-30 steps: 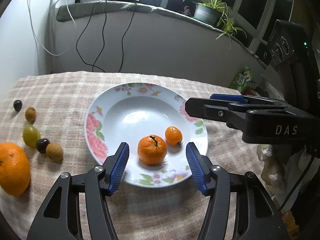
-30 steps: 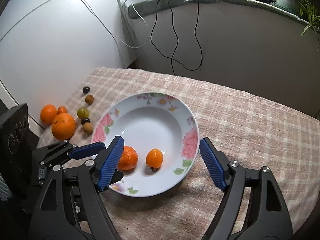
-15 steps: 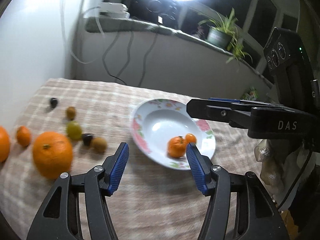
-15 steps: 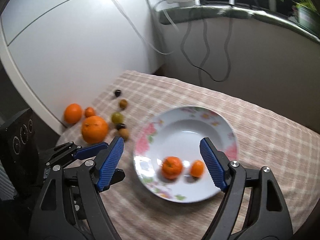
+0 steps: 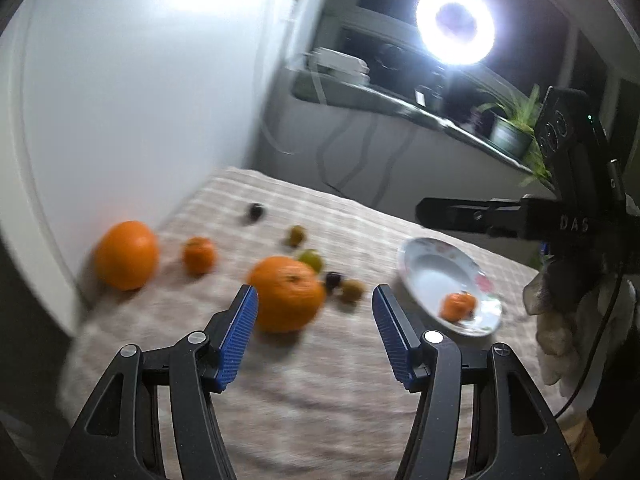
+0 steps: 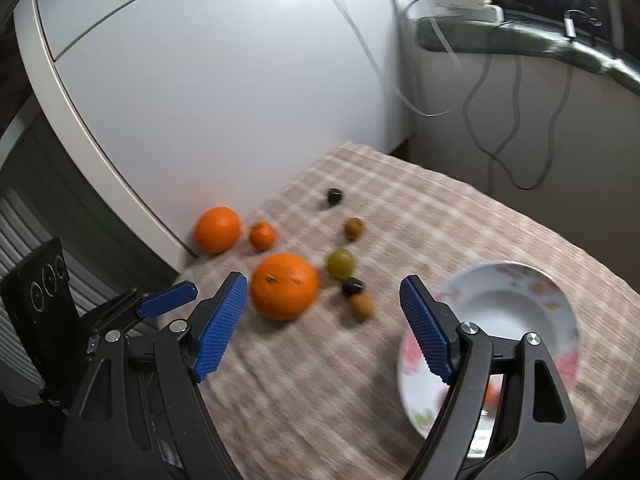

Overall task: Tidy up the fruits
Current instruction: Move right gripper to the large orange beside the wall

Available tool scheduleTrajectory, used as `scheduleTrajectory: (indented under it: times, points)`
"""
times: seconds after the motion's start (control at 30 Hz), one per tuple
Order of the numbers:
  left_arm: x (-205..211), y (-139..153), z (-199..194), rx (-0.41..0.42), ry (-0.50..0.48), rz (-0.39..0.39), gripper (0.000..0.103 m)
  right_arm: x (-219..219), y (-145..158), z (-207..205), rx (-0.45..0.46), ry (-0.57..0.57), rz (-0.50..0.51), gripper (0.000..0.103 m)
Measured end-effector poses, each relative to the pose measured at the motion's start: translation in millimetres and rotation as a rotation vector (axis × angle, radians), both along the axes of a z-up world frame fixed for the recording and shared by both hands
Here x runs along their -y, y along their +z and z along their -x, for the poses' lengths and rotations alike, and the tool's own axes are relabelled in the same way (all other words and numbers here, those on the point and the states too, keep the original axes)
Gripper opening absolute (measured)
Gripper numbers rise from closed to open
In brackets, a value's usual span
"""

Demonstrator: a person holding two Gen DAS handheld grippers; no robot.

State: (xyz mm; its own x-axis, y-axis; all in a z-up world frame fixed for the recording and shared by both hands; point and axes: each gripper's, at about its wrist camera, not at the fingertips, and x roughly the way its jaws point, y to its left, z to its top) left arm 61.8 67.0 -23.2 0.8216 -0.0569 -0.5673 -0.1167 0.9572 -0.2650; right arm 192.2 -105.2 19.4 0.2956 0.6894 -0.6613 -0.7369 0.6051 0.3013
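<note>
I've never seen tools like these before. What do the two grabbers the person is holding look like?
Each is a black plastic clamp with two angled, cut-out arms, silver rivets and ribbed blue pads at the tips. Seen here are the left gripper and the right gripper. The right one's body carries pale letters reading DAS, a small green light and a thin black cable.

Two big oranges [image 6: 284, 286], a small one and five little fruits lie loose beside the flowered plate [image 6: 520, 304], which holds a mandarin [image 5: 458, 306].
</note>
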Motion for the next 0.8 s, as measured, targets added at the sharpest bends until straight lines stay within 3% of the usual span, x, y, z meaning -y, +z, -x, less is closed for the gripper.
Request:
scheduleTrajectory:
  times: [0.13,0.47,0.8]
  points:
    - [-24,-7,15,0.008,0.091,-0.002,0.059,-25,0,-6,-0.048,0.037,-0.034,0.088]
    - [-68,-35,28,-0.008,0.263,-0.006,0.059,-104,-10,-18,-0.182,0.155,-0.040,0.089]
    - [-88,-54,16,-0.012,0.301,-0.020,0.059,-190,-35,-27,-0.332,0.198,-0.010,0.089]
